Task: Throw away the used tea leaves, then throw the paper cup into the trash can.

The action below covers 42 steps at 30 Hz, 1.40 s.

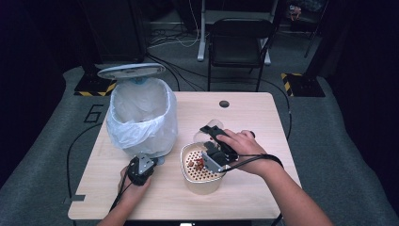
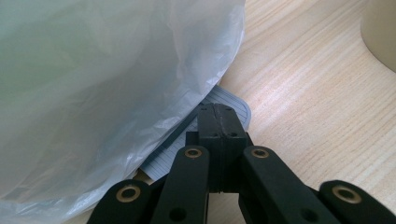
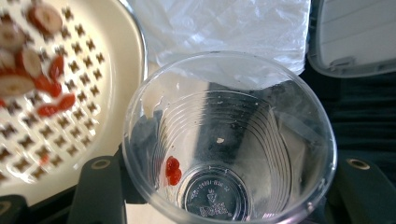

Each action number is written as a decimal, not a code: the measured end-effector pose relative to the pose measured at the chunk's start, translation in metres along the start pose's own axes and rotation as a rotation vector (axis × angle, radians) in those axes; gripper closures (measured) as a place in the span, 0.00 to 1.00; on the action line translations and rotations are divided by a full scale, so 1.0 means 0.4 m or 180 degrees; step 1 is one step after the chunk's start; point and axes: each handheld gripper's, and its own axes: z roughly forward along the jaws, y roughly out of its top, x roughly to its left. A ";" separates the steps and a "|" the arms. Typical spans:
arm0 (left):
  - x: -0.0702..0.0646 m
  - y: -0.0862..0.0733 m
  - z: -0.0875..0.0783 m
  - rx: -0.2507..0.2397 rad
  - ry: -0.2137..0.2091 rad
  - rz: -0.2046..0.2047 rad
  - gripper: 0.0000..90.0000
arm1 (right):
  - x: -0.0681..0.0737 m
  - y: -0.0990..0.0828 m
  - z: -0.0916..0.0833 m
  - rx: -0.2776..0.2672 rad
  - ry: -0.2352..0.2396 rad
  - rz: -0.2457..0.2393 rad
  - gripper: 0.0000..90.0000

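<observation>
Clear plastic cup [image 3: 229,140] pinched in right tongs [image 1: 217,146], just beside the perforated strainer [image 1: 200,162]. Left tongs [image 2: 218,122] pressed together at the lined bin's [image 1: 141,115] base.

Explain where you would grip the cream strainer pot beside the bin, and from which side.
Grip the strainer pot low on its smooth outer wall, from the near right side: the perforated insert holds red scraps, and the lined bin crowds its left.

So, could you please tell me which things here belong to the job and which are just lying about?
In the job:
- clear plastic cup, held in the right claw
- perforated strainer pot with red bits
- lined bin

Lying about:
- folding chair
- floor cables
</observation>
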 end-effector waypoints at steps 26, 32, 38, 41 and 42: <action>0.000 0.000 0.000 -0.0011 0.0015 -0.0010 1.00 | -0.179 -0.097 0.018 -0.0970 0.0766 0.3175 0.42; -0.001 -0.001 0.002 -0.0034 0.0035 -0.0024 1.00 | -0.223 -0.091 0.025 -0.1015 0.0744 0.3422 0.42; 0.001 0.000 0.002 -0.0054 0.0070 0.0007 1.00 | -0.262 -0.080 0.035 -0.0986 0.0733 0.3523 0.42; 0.005 0.001 0.000 -0.0029 0.0071 0.0062 1.00 | -0.291 -0.065 0.041 -0.0984 0.0753 0.3590 0.42; 0.004 0.000 0.001 -0.0049 0.0094 0.0063 1.00 | -0.297 -0.062 0.042 -0.0999 0.0756 0.3595 0.42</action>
